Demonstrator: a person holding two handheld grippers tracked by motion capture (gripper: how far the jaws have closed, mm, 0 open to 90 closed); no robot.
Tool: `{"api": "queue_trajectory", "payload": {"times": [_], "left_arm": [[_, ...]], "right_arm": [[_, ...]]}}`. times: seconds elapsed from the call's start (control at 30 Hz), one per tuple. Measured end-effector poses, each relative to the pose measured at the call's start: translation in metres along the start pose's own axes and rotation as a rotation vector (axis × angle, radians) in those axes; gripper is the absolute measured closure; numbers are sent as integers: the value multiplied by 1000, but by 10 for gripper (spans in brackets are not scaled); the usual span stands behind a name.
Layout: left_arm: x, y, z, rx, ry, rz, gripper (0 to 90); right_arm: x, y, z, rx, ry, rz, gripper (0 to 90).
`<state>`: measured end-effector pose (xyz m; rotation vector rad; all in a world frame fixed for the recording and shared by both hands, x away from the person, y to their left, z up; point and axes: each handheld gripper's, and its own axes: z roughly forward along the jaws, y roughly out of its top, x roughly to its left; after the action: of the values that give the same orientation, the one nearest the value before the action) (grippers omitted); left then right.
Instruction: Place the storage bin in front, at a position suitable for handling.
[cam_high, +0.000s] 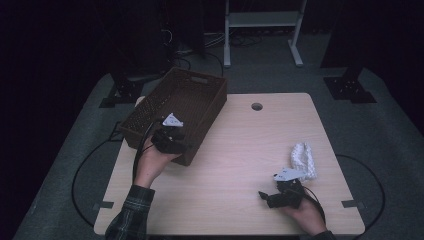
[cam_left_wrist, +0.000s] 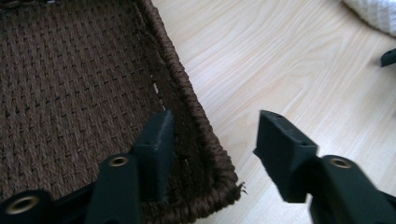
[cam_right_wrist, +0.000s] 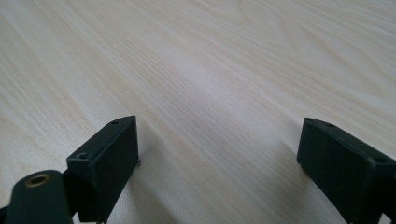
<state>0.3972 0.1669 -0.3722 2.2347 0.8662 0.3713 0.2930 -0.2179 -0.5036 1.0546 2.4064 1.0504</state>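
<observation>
You are taking hold of the basket's near corner wall with your left gripper.

The brown woven basket sits at the far left of the worktop, partly over its edge. Your left gripper straddles the wall beside the near corner, one jaw inside, one outside over the wood; the jaws stand apart, not yet pressing the weave. Next, I judge, you close squarely on the rim before pulling. Your right gripper rests low over bare wood, jaws wide and empty, with the white cloth just beyond it.
</observation>
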Motion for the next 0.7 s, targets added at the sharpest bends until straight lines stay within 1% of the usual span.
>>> {"api": "queue_trajectory", "payload": {"times": [0.13,0.23,0.37,0.43,0.47,0.57,0.7], "left_arm": [[1,3,6,1,4,-4,544],[2,6,10,17,11,-4,597],[4,9,17,28,9,-18,642],[4,10,19,42,22,-22,665],[4,10,21,46,30,-18,674],[5,10,21,46,34,-31,711],[4,10,21,47,38,-36,728]], "right_arm": [[0,0,0,-1,-1,-3,117],[0,0,0,-1,-2,-3,117],[0,0,0,0,-1,-1,117],[0,0,0,0,-1,-1,117],[0,0,0,0,-1,-1,117],[0,0,0,0,-1,-1,116],[0,0,0,0,-1,-1,117]]}}
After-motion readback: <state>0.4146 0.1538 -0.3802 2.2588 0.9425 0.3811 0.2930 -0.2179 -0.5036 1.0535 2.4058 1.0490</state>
